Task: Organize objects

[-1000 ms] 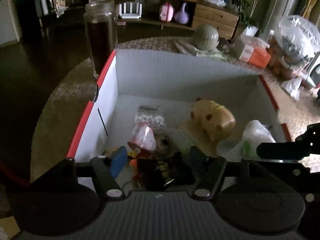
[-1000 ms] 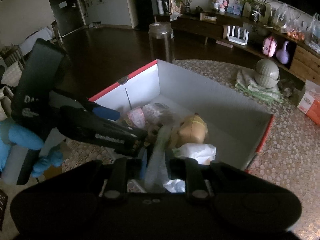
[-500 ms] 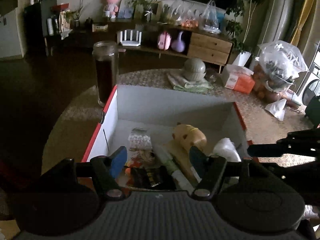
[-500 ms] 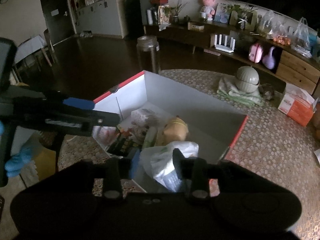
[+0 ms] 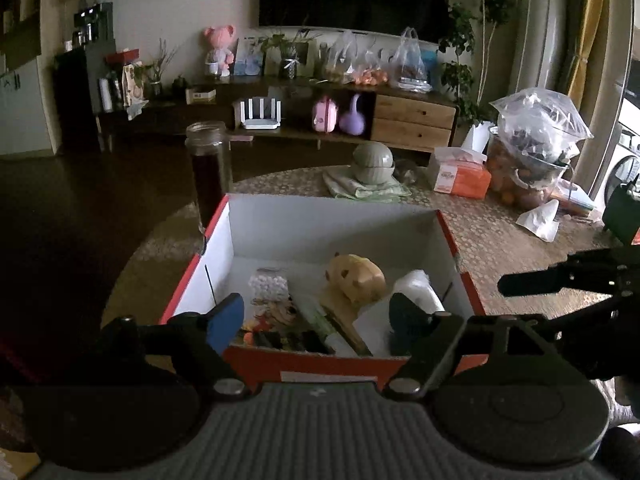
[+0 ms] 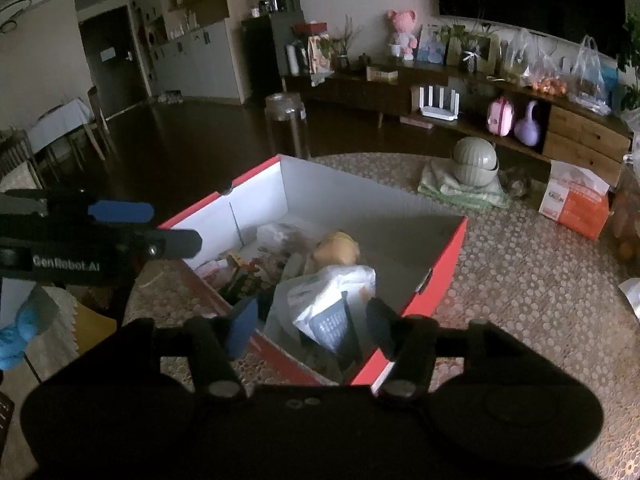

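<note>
Red-edged cardboard forms the open box (image 5: pixel 448 224) that sits on the round patterned table (image 5: pixel 500 240), and the task's things lie inside it: a tan plush toy (image 5: pixel 356 278) near the middle, a small bag of white beads (image 5: pixel 267 285) toward the left wall, a green-and-white tube (image 5: pixel 320 326) lying along the floor, dark snack packets (image 5: pixel 288 340) against the near wall, and a white plastic bag (image 6: pixel 332 292) in the near right corner. The left gripper (image 5: pixel 316 320) hangs over the near wall of the box with its jaws spread wide, having just been opening, and nothing is pinched between them. The right gripper (image 6: pixel 308 328) hovers over the near corner above the white plastic bag; its jaws have just been opening too, and they stand apart with the bag lying below them, free of the pads. Behind the box stand a tall glass jar (image 5: pixel 208 168) of dark liquid, a round green container (image 5: pixel 372 162) on a folded cloth (image 5: pixel 366 191), and an orange tissue pack (image 5: pixel 460 174).
</note>
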Demonstrator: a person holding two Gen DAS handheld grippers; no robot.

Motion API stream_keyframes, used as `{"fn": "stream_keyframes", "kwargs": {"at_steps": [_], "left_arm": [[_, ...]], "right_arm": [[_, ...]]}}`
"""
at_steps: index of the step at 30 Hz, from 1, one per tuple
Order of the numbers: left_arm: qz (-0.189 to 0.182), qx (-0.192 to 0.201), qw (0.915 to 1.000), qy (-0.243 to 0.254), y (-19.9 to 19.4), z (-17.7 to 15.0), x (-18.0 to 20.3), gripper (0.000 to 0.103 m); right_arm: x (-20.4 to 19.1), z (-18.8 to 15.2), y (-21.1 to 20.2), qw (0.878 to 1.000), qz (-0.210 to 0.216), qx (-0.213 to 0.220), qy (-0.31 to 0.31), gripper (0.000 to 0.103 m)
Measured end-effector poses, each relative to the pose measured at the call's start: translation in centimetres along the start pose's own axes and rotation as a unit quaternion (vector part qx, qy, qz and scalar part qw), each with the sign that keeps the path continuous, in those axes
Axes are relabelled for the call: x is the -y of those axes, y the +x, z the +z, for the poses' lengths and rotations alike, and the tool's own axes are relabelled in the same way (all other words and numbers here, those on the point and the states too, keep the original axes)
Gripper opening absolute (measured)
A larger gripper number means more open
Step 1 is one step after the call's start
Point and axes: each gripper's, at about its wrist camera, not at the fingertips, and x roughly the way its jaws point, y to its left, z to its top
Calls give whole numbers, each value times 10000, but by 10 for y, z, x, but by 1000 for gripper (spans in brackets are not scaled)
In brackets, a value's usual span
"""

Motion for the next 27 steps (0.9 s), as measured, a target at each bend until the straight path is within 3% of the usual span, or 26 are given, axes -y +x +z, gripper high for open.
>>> {"fn": "stream_keyframes", "kwargs": {"at_steps": [5, 13, 15, 20, 27], "left_arm": [[-31, -115, 9999, -125, -2, -10, 6, 81], [83, -120, 9998, -157, -3, -16, 15, 83], [57, -104, 9998, -162, -4, -17, 17, 86], [33, -12, 9998, -204, -9, -19, 23, 103], [209, 198, 9996, 60, -18, -21, 36, 103]], "right_arm": [[1, -10, -13, 9998, 28, 193, -28, 79], [-2, -20, -36, 9984, 213, 487, -168, 93], [-2, -22, -42, 9976, 232, 616, -197, 102], [0, -24, -50, 9962, 274, 789, -248, 103], [4, -30, -54, 9968, 293, 707, -245, 103]]}}
